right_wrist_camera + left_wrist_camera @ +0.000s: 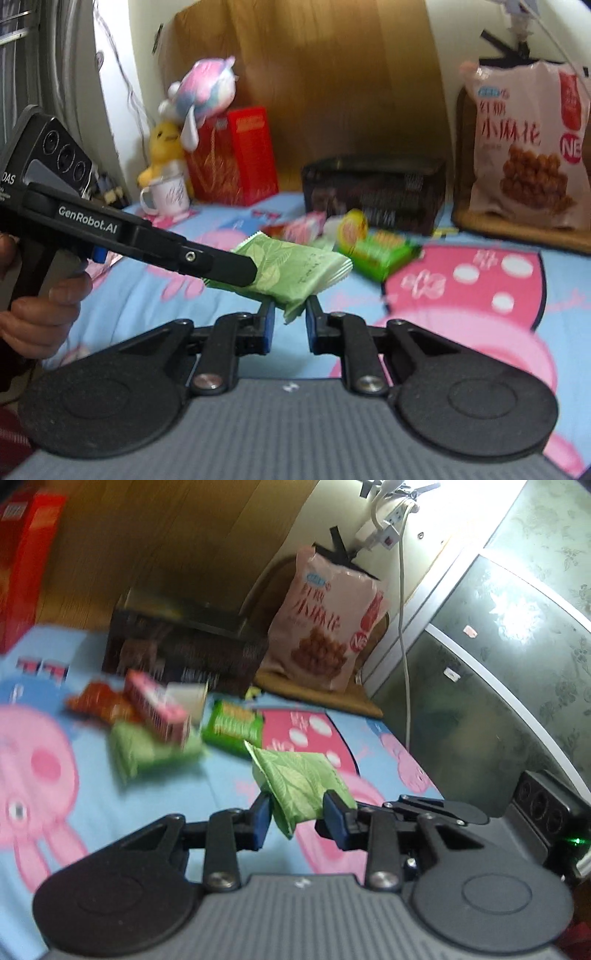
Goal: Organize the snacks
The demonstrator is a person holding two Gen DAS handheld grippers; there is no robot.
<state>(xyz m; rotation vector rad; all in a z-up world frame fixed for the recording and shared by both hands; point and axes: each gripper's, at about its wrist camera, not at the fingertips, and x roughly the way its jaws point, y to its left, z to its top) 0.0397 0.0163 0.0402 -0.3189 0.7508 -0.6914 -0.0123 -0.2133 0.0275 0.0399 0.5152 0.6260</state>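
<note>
A light green leaf-print snack packet (295, 775) hangs above the blue cartoon bedsheet (74, 805). My left gripper (298, 808) is shut on the packet's lower part, one blue pad on each side. In the right wrist view my right gripper (290, 310) is shut on a bottom corner of the same packet (295, 266). The left gripper's finger (221, 262) reaches in from the left and lies over it. Loose snacks lie on the sheet behind: a pink box (159, 709), an orange packet (96, 701), a green packet (147, 749) and a green-yellow pack (232, 725).
A black mesh basket (373, 188) stands at the back against a wooden board. A big pink snack bag (524, 147) leans to its right. At the back left are a red box (236, 155), a white mug (170, 195) and plush toys (203, 88). A patterned cabinet (480, 664) borders the right side.
</note>
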